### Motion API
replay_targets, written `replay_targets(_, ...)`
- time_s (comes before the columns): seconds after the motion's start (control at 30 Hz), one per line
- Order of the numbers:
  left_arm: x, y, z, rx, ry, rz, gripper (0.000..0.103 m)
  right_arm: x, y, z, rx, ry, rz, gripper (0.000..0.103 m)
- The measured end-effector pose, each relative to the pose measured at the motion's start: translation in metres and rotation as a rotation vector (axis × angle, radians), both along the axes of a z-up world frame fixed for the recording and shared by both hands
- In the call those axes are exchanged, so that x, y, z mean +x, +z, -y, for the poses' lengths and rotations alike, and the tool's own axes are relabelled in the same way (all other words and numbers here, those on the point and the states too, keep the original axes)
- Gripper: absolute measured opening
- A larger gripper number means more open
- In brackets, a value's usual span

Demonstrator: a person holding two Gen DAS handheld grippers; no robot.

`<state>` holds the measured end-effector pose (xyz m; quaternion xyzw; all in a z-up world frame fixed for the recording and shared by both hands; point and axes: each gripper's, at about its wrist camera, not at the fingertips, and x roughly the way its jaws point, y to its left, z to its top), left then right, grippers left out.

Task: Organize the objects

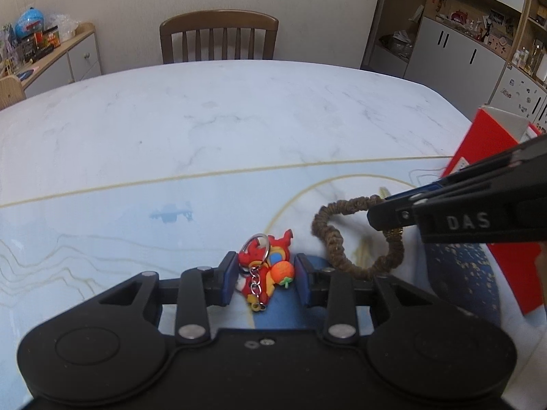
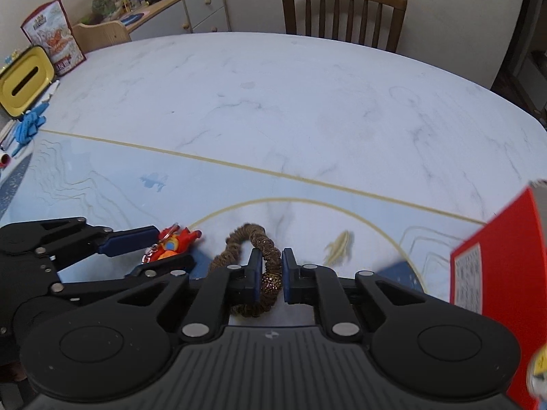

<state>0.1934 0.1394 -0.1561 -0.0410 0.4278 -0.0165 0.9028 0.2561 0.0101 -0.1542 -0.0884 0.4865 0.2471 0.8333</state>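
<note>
Brown hair scrunchie (image 2: 263,266), pinched by the right gripper (image 2: 272,275), may stretch and snag the red keychain (image 1: 265,266) beside it, which the spread left gripper (image 1: 264,275) only straddles.

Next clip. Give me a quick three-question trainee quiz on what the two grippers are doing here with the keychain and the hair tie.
1. True or false: the left gripper is clamped tight on the keychain.
2. Which item sits between the right gripper's fingers? A) keychain B) hair tie C) red box
3. Fill in: the red box stands to the ____ of the hair tie, seen from the right wrist.

Key
1. False: its fingers stand apart on either side of the keychain.
2. B
3. right
</note>
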Motion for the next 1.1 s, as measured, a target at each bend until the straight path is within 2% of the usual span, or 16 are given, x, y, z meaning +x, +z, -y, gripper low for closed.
replay_targets(0.17, -0.011, 0.006, 0.003, -0.055, 0.008, -0.031, 0.033, -0.019, 0.013, 0.015, 0.047, -0.020, -0.018, 0.011)
replay_targets(0.4, -0.028, 0.022, 0.013, -0.064, 0.002, -0.032, 0.033, -0.048, 0.035, 0.045, 0.098, -0.035, -0.014, 0.011)
replay_targets(0.53, -0.037, 0.029, 0.016, -0.064, 0.018, -0.029, 0.033, -0.046, 0.032, 0.046, 0.056, -0.008, 0.027, 0.011)
replay_targets(0.7, -0.050, 0.035, 0.013, -0.060, 0.061, -0.024, 0.033, -0.032, 0.018, 0.048, 0.068, 0.003, 0.012, 0.012)
replay_targets(0.77, -0.055, 0.035, 0.011, -0.053, 0.075, -0.025, 0.033, -0.030, 0.011, 0.044, 0.055, 0.019, 0.000, 0.015)
replay_targets(0.87, -0.059, 0.032, 0.007, -0.061, 0.101, -0.036, 0.033, -0.028, 0.004, 0.038, 0.035, 0.042, 0.001, 0.030)
replay_targets(0.93, -0.061, 0.030, 0.005, -0.064, 0.111, -0.040, 0.033, -0.028, 0.001, 0.036, 0.031, 0.049, 0.005, 0.048)
replay_targets(0.97, -0.061, 0.028, 0.005, -0.065, 0.114, -0.041, 0.033, -0.028, 0.000, 0.034, 0.026, 0.053, 0.012, 0.051)
replay_targets(1.1, -0.061, 0.025, 0.002, -0.067, 0.121, -0.046, 0.033, -0.021, -0.008, 0.024, -0.024, 0.086, 0.020, 0.051)
